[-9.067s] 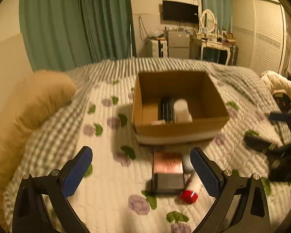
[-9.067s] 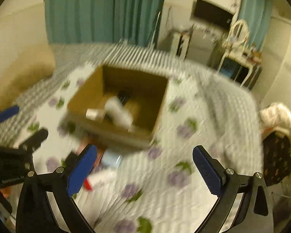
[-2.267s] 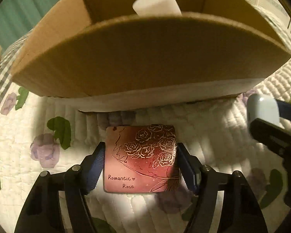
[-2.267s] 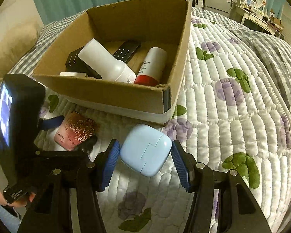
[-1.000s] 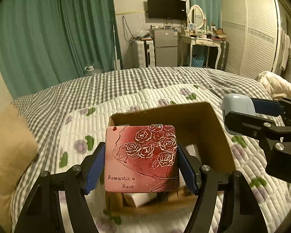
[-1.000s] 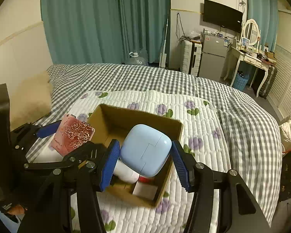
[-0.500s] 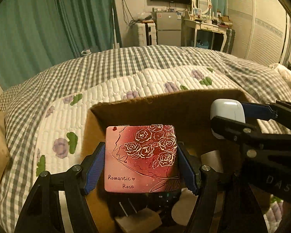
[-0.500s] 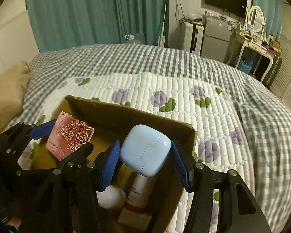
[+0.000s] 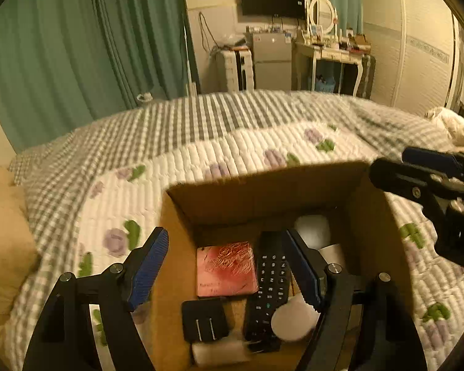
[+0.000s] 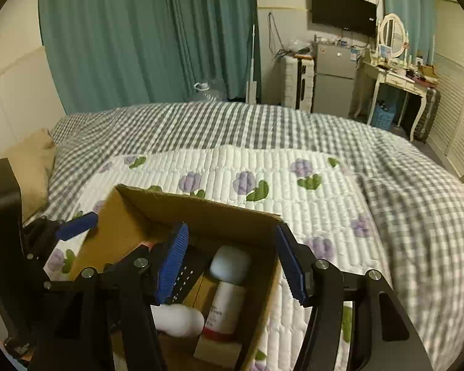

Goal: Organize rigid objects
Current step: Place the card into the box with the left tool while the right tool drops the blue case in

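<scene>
My left gripper hangs spread wide and empty over the cardboard box on the bed, and the pink rose case lies flat on the box floor just beside the black remote, where it takes little room. My right gripper is likewise released, holding nothing; the pale blue case rests inside below it, on top of the red-and-white tube. Both grippers sit above the rim so things land inside. A black plug adapter lies nearer me
</scene>
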### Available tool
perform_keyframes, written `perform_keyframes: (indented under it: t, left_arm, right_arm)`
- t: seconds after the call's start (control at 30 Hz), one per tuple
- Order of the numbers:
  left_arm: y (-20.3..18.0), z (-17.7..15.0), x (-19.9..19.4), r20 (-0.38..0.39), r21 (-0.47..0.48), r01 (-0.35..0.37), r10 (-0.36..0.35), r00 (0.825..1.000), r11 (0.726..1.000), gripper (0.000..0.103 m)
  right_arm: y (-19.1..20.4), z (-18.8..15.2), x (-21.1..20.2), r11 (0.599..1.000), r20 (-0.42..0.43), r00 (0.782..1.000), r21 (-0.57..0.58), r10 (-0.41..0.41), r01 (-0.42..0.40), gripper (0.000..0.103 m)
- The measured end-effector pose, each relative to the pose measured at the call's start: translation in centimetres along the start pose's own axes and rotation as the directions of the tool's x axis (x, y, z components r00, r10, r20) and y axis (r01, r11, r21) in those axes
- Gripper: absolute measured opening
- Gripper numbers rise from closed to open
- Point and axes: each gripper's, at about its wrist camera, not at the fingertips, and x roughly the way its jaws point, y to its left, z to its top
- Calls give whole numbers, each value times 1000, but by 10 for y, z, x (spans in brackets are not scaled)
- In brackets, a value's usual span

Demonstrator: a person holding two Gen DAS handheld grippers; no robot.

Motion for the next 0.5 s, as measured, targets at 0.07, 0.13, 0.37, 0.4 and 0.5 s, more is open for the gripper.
perform_keyframes:
  t: [0.07, 0.13, 0.37, 0.4, 0.5]
  left_arm:
    - [2, 5, -22, 33, -6, -2, 2, 999, 1000, 78]
    - [4, 7, -51, 82, -5, -20, 20, 996, 1000, 78]
    - [12, 5, -150, 222, -24, -57, 61, 973, 998, 78]
    - [13, 3, -166, 247, -32, -57, 63, 967, 998, 78]
    - [20, -5, -205, 322, -55, -36, 52, 945, 998, 78]
  right_arm:
    - [3, 1, -22, 1000, 18, 1000, -10, -12, 12, 58]
    - [6, 2, -51, 999, 47, 998, -22, -29, 30, 58]
    - [23, -4, -152, 997, 160, 986, -39, -55, 62, 58]
    - [27, -6, -167, 997, 175, 982, -37, -64, 71, 58]
    - [36, -15, -203, 995, 216, 973, -45, -78, 90, 59]
